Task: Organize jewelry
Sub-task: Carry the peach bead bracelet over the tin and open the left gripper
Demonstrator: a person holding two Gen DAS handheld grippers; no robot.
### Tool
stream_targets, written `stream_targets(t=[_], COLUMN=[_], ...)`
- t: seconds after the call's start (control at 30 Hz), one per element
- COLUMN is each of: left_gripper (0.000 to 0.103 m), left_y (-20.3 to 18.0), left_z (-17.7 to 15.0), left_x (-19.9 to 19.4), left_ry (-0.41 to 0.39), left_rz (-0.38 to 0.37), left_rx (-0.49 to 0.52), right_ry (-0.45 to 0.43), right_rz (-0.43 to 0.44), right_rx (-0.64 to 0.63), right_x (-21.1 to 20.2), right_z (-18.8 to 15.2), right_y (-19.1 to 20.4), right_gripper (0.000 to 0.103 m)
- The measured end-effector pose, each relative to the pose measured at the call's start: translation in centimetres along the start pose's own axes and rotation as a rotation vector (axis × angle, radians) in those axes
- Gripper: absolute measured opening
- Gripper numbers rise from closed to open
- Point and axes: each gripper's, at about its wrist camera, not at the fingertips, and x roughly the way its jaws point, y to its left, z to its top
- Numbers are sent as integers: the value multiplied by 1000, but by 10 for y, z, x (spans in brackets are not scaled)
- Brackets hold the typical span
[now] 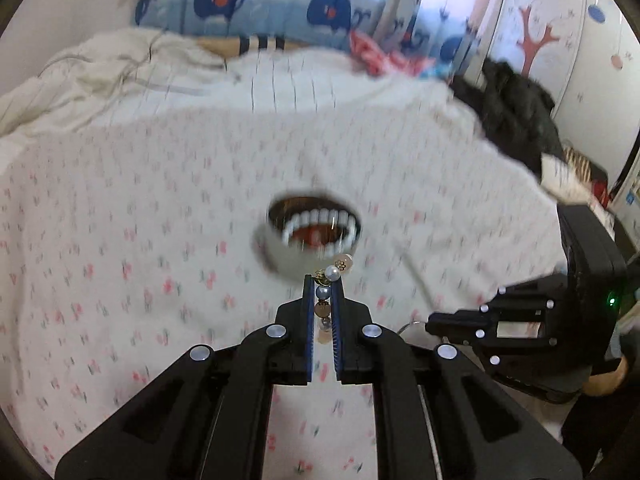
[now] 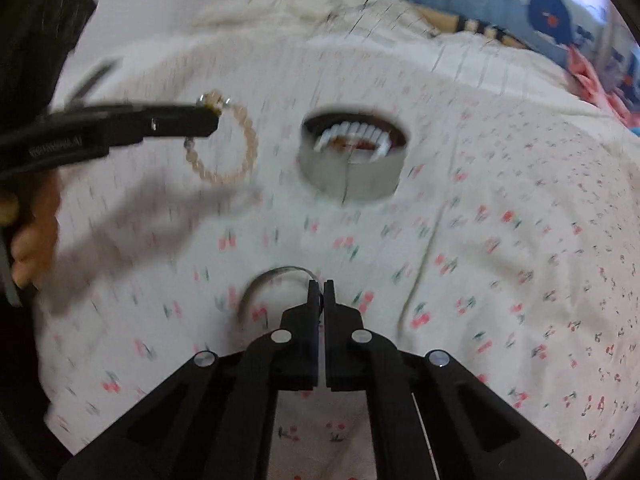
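My left gripper is shut on a pink and pearl bead bracelet, held a little above the bed, just short of a round grey tin. A white bead bracelet lies inside the tin. In the right wrist view that left gripper comes in from the left with the bead bracelet hanging as a loop, left of the tin. My right gripper is shut on a thin silver bangle low over the sheet, nearer than the tin. The right gripper also shows at the right of the left wrist view.
Everything rests on a bed with a cherry-print sheet. A rumpled white blanket and a blue whale-print pillow lie at the far side. A black garment sits at the bed's right edge, by a decorated wardrobe.
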Motion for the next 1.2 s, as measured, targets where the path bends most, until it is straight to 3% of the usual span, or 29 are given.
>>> stream_targets(t=[0.2,0.27,0.4,0.47,0.5,0.53,0.6,0.63,0.77,1.0,1.07,1.1,1.13,1.2], left_gripper=[7,7,10,13,18,41,78,78,79,82,82,82,83,83], left_y=[9,15,23,22,21,19,18,17,24,62,61,59,53,41], left_z=[43,48,47,48,50,52,56,57,55,24,14,10,7,2], left_x=[36,64,120,123,119,111,95,83,58,38,35,36,35,35], left_ry=[-19,26,197,225,222,207,170,131,108,93,80,73,61,48], left_rz=[-66,-60,61,68,69,91,154,165,165,139,144,151,170,208], left_rx=[-70,-95,-51,-21,-10,0,16,32,19,-203,-229,-228,-217,-177], right_ry=[-139,-161,-195,-205,-208,-208,-205,-201,-162,-44,-59,-88,-127,-196], right_rz=[1,-13,-41,-48,-52,-52,-54,-52,-57,-112,-115,-117,-120,-138], right_rx=[96,113,138,146,146,146,143,143,120,53,82,97,112,136], right_x=[-18,-17,-14,-11,-8,-5,7,13,45,89,81,71,57,28], right_z=[40,52,75,85,90,94,106,110,123,117,112,109,104,88], right_y=[-27,-34,-50,-55,-57,-58,-58,-59,-47,-30,-36,-39,-42,-43], right_gripper=[3,3,3,3,3,3,3,3,3,4,8,21,43,54])
